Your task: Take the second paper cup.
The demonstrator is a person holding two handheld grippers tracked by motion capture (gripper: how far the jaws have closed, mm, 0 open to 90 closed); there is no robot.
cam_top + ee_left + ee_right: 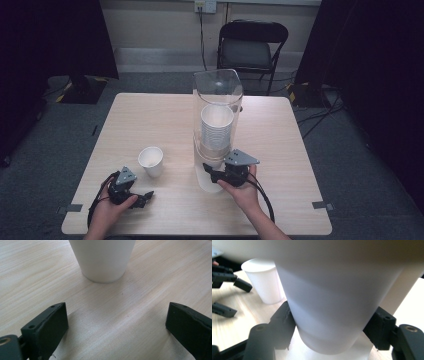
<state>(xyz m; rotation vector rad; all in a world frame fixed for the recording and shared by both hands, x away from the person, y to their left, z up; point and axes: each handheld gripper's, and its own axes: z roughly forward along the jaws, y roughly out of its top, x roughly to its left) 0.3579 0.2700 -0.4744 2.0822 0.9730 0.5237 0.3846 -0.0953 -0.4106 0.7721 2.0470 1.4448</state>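
Pale wood-grain table [150,115] on grey carpet, with a black folding chair [251,47] beyond its far edge. Near the middle stands a clear cup dispenser [218,90] holding a stack of white paper cups [216,127]. The right gripper [210,170] reaches in at the dispenser's base, its jaws closed against both sides of the lowest cup [329,322], gripping it. To the left, a single paper cup [151,161] stands upright on the table. The left gripper [148,196] rests near it, jaws spread wide with nothing between them, the cup just ahead.
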